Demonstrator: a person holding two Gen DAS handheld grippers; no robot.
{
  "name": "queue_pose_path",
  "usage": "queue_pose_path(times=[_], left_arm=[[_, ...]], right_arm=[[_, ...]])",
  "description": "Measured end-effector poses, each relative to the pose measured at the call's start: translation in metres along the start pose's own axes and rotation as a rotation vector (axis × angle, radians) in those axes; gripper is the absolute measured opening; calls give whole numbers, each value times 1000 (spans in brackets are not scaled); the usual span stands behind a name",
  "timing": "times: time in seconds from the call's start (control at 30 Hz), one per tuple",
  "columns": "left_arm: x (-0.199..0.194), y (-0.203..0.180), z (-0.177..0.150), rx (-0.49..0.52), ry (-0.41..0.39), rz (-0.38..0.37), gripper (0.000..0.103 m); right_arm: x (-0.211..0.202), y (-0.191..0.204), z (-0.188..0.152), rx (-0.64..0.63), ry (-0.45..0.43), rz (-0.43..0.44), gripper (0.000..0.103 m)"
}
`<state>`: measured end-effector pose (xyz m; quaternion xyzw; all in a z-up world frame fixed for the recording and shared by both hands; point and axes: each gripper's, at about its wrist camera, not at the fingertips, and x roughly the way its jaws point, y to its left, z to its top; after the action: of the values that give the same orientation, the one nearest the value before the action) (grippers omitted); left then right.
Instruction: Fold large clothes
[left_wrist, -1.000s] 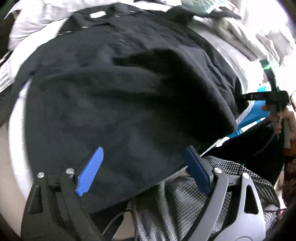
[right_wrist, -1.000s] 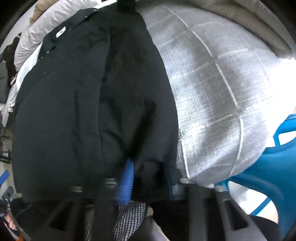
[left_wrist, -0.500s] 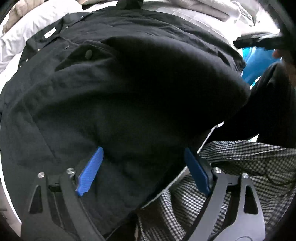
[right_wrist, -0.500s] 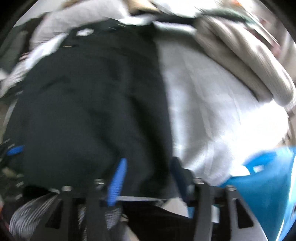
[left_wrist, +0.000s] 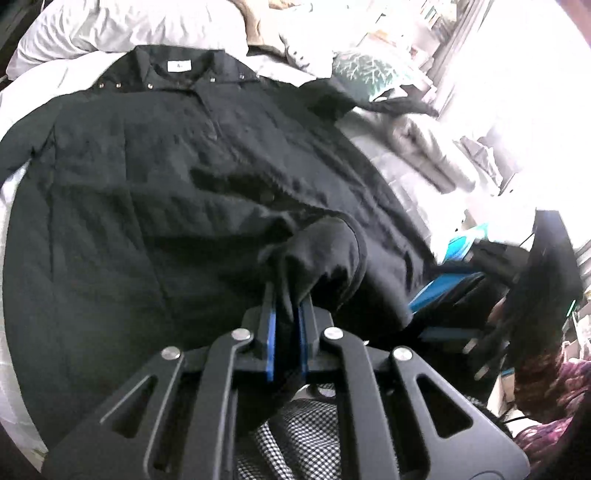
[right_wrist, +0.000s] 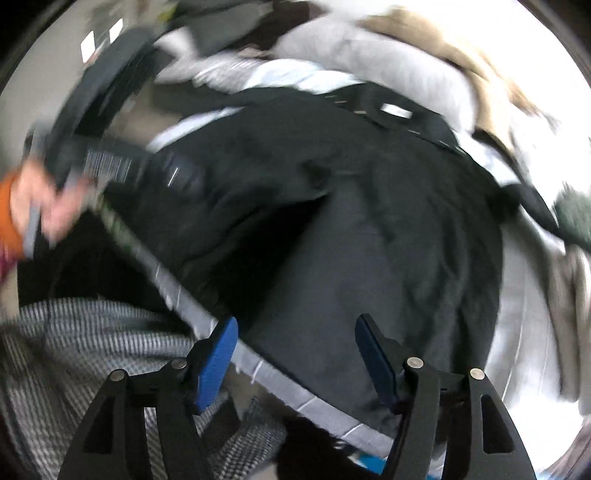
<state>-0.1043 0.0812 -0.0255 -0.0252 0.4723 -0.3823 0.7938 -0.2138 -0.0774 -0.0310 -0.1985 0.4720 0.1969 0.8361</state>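
Observation:
A large black shirt (left_wrist: 166, 192) lies spread on the bed, its collar and white label (left_wrist: 178, 65) at the far end. My left gripper (left_wrist: 286, 314) is shut on a bunched fold of the shirt near its lower edge, and the cloth bulges up past the pads. In the blurred right wrist view, my right gripper (right_wrist: 295, 354) hangs over the shirt (right_wrist: 388, 229) near the bed's edge. Its jaws are opening and stand wide, with the cloth below them but not pinched. A hand (right_wrist: 40, 206) holds the left gripper at that view's upper left.
Grey pillows (left_wrist: 129, 26) and a pile of pale clothes (left_wrist: 424, 155) lie at the bed's far and right sides. The grey checked bedcover's edge (right_wrist: 280, 380) runs under the shirt. Something blue (left_wrist: 458, 243) stands at the right. Checked trousers (left_wrist: 306, 435) are close below.
My left gripper went from wide open to shut on a fold of the shirt and lifted it. My right gripper opened, let go of the shirt's edge, rolled and swung sideways.

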Motion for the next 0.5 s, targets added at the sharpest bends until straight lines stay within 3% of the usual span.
queue_pose_path(times=[0.13,0.33,0.4,0.43,0.47,0.5], left_arm=[[-2,1,1,4,-5,2,11],[-1,7,1,-9,-7,-15,11],[-3,9,2,-13,-15,-29,11],[-4,10,1,-12,-19,-34,11],[-7,10,0,-12,-23,-38,11],[-10,9,0,-9,-30,-43,11]], right_arm=[[23,28,-1,-187,59,-75,68],[55,67,-8,-452,126,-297,65],[67,73,-8,-509,125,-359,49],[66,74,-5,-497,119,-346,30],[63,70,0,-439,100,-300,18],[54,61,8,-333,61,-211,18]])
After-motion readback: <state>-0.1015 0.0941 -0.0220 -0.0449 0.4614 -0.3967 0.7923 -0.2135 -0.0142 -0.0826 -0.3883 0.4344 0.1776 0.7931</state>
